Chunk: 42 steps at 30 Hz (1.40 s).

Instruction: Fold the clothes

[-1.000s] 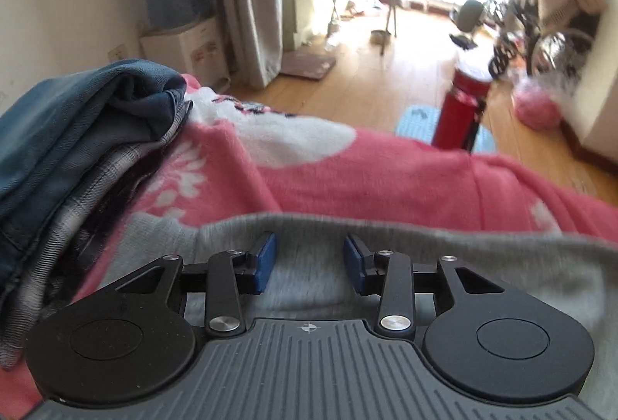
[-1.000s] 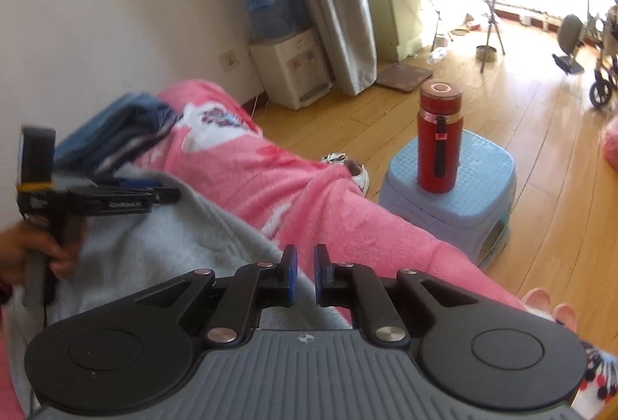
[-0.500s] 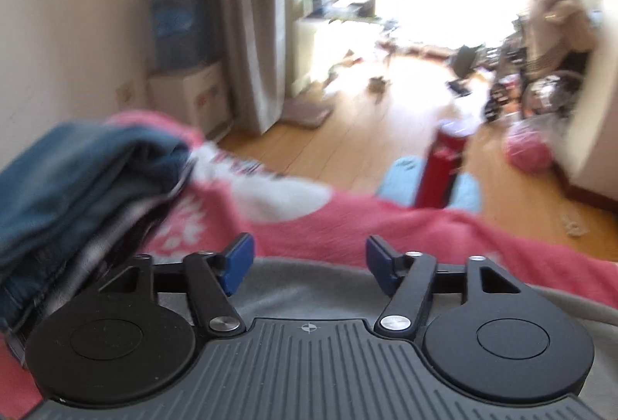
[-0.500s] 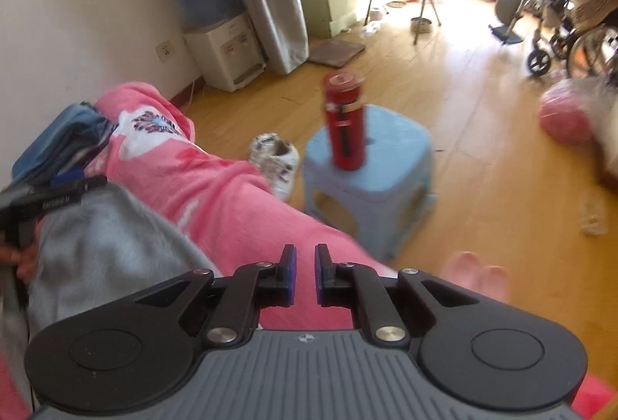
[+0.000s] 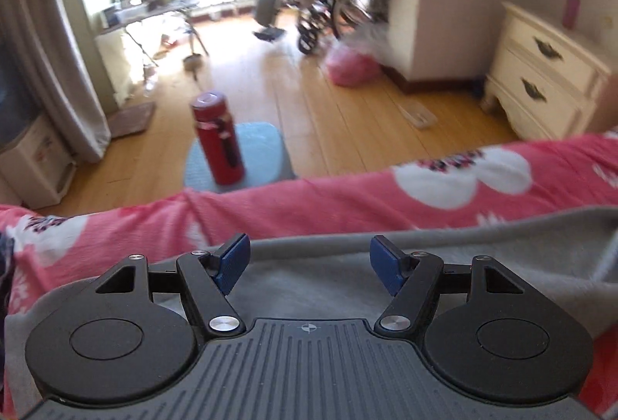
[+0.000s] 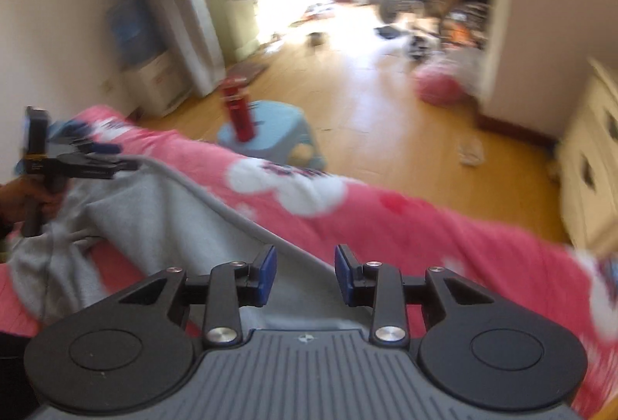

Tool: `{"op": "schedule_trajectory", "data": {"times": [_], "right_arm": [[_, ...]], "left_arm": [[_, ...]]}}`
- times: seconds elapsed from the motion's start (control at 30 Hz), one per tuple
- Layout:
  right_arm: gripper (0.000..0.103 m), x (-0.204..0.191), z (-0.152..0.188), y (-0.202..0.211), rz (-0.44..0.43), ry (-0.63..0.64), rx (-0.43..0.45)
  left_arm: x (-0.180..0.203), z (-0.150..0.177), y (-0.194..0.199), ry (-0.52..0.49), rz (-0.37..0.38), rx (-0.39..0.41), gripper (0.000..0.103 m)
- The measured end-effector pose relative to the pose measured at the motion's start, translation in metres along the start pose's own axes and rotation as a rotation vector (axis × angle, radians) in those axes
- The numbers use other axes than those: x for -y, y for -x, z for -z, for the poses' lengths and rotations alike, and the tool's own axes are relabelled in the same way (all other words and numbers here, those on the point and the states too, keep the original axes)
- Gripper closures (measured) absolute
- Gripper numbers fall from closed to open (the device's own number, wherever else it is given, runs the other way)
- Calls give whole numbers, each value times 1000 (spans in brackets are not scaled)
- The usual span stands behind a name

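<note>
You are releasing the grey garment [image 6: 162, 211]: right claw [image 6: 305, 275] just parting, left claw [image 5: 307, 265] wide, both empty; next, regrip an edge.

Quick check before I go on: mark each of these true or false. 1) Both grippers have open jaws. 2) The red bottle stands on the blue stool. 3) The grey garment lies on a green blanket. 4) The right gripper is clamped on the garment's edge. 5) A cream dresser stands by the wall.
1) True: the left gripper and the right gripper both show a gap between their blue pads, with nothing pinched.
2) True: the red bottle stands upright on the blue stool.
3) False: the grey garment lies on a pink blanket with white flowers.
4) False: its jaws stand apart over the garment's edge, pressing on nothing.
5) True: the cream dresser stands against the wall.
</note>
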State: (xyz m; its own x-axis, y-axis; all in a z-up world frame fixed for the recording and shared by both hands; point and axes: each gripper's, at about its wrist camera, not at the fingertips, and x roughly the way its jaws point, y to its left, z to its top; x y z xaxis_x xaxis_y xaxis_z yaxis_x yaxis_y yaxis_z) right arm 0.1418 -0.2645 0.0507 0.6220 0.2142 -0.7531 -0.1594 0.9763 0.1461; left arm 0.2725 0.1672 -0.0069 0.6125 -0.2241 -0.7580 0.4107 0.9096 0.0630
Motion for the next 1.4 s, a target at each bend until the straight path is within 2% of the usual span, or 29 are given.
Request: {"op": "schedule_trajectory", "data": {"times": [0.07, 0.2, 0.4, 0.53, 0.73, 0.87, 1.27, 1.4], "right_arm": [[68, 12, 28, -2, 58, -89, 55], [68, 25, 65, -8, 119, -216, 162], [68, 27, 66, -10, 181, -147, 216], [68, 35, 68, -12, 183, -161, 198], [68, 35, 82, -21, 235, -104, 133], [68, 41, 88, -30, 264, -101, 82], [83, 50, 95, -37, 257, -122, 34], [84, 50, 95, -38, 265, -113, 28]], "left_arm": [[7, 0, -6, -28, -8, -41, 34], [27, -2, -23, -65, -30, -123, 34], [59, 9, -41, -80, -85, -122, 34], [70, 17, -47, -64, -109, -109, 34], [81, 21, -51, -95, -135, -105, 34], [79, 20, -54, -62, -136, -112, 34], [78, 21, -57, -35, -138, -109, 30], [77, 22, -56, -35, -138, -106, 29]]}}
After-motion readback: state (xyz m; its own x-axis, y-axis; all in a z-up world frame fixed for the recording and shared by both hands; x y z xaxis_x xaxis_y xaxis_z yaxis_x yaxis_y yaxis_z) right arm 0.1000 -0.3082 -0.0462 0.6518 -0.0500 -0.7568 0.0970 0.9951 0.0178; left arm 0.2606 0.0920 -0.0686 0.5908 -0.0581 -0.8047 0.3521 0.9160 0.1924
